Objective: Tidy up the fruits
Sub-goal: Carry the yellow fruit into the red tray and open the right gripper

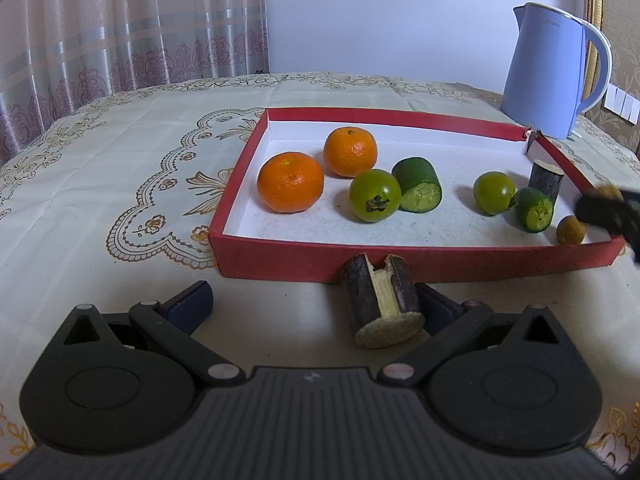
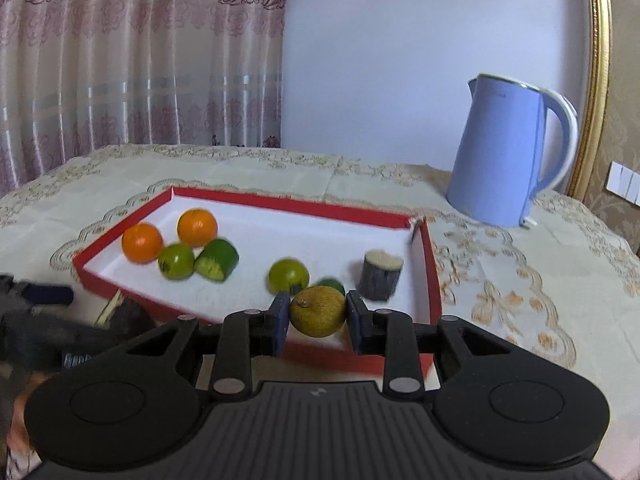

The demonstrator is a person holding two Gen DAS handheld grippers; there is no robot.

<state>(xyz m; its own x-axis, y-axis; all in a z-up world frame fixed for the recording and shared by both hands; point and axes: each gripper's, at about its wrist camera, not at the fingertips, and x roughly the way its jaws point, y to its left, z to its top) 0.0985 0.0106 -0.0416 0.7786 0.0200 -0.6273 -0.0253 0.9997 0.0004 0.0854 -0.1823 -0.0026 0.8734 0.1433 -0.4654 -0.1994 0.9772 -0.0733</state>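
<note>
A red tray [image 1: 276,261] with a white floor holds two oranges [image 1: 290,182], two green round fruits [image 1: 374,196], two cut green pieces [image 1: 418,190], a dark cut stick [image 1: 545,180] and a small brown fruit [image 1: 571,230]. My left gripper [image 1: 316,300] is open on the table in front of the tray; a dark cut stick piece [image 1: 382,308] lies beside its right finger. My right gripper [image 2: 318,316] is shut on a small brown-yellow fruit [image 2: 318,311] above the tray's near right part [image 2: 434,280]. The right gripper shows blurred in the left wrist view [image 1: 606,210].
A blue electric kettle [image 1: 550,72] stands behind the tray's far right corner. A patterned cream cloth [image 1: 140,160] covers the table. A curtain [image 1: 120,20] hangs at the back left, a gold frame at the right edge.
</note>
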